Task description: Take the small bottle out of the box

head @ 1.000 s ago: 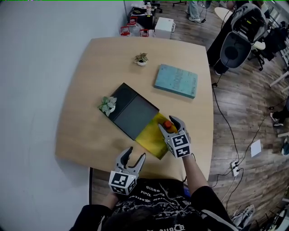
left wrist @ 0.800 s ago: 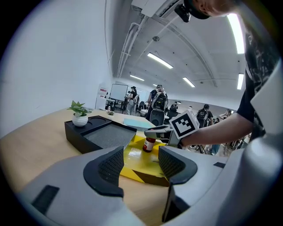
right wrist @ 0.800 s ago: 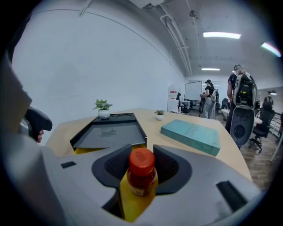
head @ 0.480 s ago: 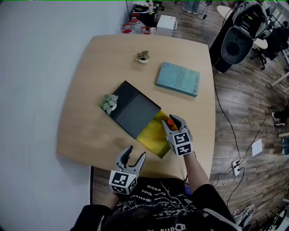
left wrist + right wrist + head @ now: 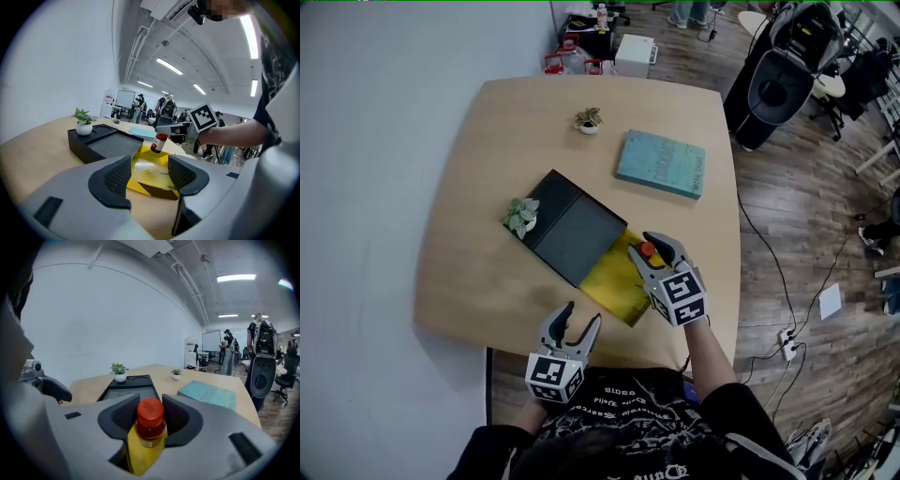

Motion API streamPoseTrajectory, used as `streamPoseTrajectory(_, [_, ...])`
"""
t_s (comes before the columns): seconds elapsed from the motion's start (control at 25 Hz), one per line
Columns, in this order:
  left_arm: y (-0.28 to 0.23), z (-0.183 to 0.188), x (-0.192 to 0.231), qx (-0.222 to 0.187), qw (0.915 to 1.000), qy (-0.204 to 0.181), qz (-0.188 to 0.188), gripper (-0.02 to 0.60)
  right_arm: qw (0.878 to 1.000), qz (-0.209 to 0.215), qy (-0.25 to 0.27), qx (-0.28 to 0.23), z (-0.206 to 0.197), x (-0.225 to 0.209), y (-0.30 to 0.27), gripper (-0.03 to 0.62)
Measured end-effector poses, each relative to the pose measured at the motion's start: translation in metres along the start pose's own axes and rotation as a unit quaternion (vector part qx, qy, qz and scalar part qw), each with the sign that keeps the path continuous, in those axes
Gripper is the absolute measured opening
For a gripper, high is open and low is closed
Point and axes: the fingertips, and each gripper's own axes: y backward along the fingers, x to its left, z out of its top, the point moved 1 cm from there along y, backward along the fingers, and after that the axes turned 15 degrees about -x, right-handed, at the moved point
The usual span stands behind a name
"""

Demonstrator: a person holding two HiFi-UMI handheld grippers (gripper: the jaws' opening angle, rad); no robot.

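The small bottle (image 5: 150, 420), dark red with an orange-red cap, is held upright between the pads of my right gripper (image 5: 650, 249). In the left gripper view the bottle (image 5: 159, 142) hangs in the air above the far side of the open yellow box (image 5: 140, 169). That box (image 5: 614, 286) lies near the table's front edge, joined to a black foam-lined tray (image 5: 572, 230). My left gripper (image 5: 578, 324) stays open and empty over the front edge, left of the box.
A small potted plant (image 5: 522, 217) stands on the black tray's left corner. A teal book (image 5: 662, 164) and another little plant (image 5: 588, 121) lie farther back on the wooden table (image 5: 487, 169). An office chair (image 5: 783, 89) and floor cables are off to the right.
The right gripper's jaws have closed from wide apart onto the bottle, and the bottle now sits a little higher over the yellow box. The left gripper has stayed put.
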Motion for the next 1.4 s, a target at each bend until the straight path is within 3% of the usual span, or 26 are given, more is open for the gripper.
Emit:
streamPoseTrajectory(0.32, [0.003, 0.008, -0.004, -0.021, 0.9997, -0.001, -0.013, 0.252, 1.0, -0.002, 0.028, -0.006, 0.019, 0.027, 0.019, 0.152])
streamPoseTrajectory(0.72, [0.01, 0.023, -0.016, -0.047, 0.9981, -0.002, -0.039, 0.252, 0.999, -0.031, 0.014, -0.028, 0.042, 0.047, 0.064, 0.152])
streamPoseTrajectory(1.16, [0.017, 0.03, -0.028, -0.054, 0.9956, -0.009, -0.076, 0.252, 0.993, -0.099, 0.036, -0.045, 0.046, 0.057, 0.12, 0.152])
streamPoseTrajectory(1.4, [0.023, 0.032, -0.031, -0.06, 0.9945, -0.014, -0.085, 0.252, 0.99, -0.132, 0.026, -0.042, 0.029, 0.063, 0.151, 0.152])
